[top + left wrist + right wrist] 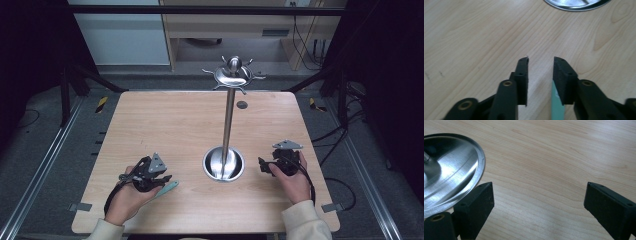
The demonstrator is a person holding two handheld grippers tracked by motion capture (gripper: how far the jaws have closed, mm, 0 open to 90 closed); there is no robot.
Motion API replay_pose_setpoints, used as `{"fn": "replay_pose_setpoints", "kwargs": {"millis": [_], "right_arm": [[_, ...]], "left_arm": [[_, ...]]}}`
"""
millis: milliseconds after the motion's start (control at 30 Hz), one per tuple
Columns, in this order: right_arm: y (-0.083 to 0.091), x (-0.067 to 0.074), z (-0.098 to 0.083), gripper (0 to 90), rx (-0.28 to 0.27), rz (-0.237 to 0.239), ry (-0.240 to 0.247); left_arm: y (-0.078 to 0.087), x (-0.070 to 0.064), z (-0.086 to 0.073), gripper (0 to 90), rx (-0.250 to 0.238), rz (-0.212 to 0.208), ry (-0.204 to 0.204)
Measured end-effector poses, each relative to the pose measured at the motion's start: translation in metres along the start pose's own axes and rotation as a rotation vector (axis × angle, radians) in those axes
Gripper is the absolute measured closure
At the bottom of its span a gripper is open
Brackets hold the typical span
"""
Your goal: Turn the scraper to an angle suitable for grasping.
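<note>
Lower left, the left gripper, jaws apart, straddles a teal strip; lower right, the right gripper gapes beside the stand.

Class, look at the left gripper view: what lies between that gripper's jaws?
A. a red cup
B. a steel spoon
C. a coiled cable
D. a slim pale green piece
D: in the left gripper view a slim pale green piece lies on the wooden table between the partly closed jaws of the left gripper.
</note>
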State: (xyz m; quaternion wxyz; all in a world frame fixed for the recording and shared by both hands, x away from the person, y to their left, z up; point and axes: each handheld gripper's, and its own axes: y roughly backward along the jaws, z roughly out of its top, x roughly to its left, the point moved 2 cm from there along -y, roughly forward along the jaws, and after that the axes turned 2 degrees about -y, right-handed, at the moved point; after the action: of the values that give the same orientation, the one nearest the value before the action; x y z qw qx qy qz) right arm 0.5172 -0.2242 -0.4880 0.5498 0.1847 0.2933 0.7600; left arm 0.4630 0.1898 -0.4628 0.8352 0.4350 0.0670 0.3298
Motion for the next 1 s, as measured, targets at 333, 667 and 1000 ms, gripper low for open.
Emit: {"fn": "replay_pose_setpoints", "kwargs": {"millis": [333,667,1000], "right_arm": [[0.0,-0.002,0.0,9.8,0.002,0.012,0.003],[0.0,0.0,0.001,9.8,-0.001,0.015,0.013],[0.0,0.0,0.001,9.8,0.0,0.016,0.007]], "left_arm": [[-0.012,-0.006,-0.008,90.0,0.111,-0.035,-0.042],[-0.025,-0.005,-0.013,90.0,0.129,-0.051,-0.054],[-0.022,-0.02,-0.009,90.0,0.162,-0.135,-0.13]]}}
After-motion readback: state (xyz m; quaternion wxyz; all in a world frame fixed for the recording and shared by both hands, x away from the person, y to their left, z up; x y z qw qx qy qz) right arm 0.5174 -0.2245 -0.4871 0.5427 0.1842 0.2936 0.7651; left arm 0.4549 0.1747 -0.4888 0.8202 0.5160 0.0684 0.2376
